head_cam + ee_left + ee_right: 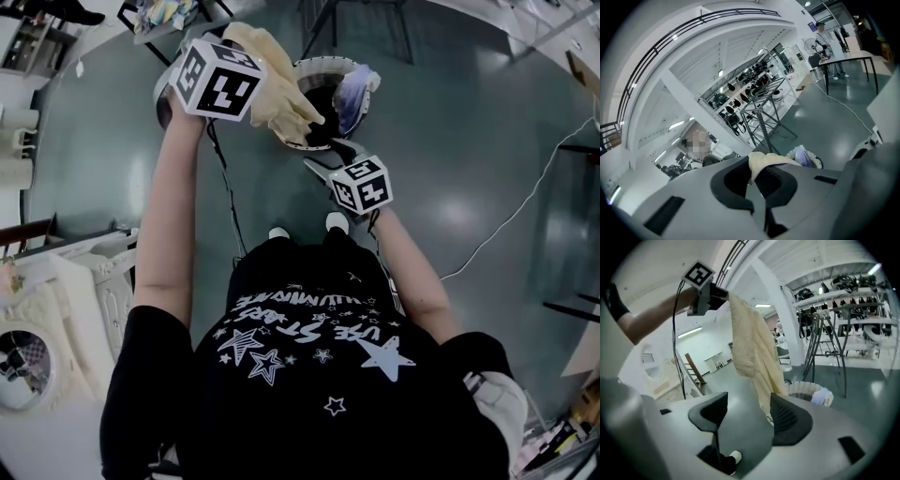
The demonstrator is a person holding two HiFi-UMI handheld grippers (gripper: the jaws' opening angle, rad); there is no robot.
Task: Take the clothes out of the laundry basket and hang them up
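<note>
While cream cloth (274, 92) is clamped in left gripper (757, 177) fingers | right gripper (749, 417) fingers held apart, cloth hanging between.

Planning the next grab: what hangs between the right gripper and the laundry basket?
The cream cloth, held up by the left gripper, dangles before the basket in the right gripper view, its end by the open right gripper.

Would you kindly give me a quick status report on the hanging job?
Left tongs shut on cream garment, held up over basket. Right tongs open, garment's lower end between them, ungripped. Lilac garment on basket rim.
</note>
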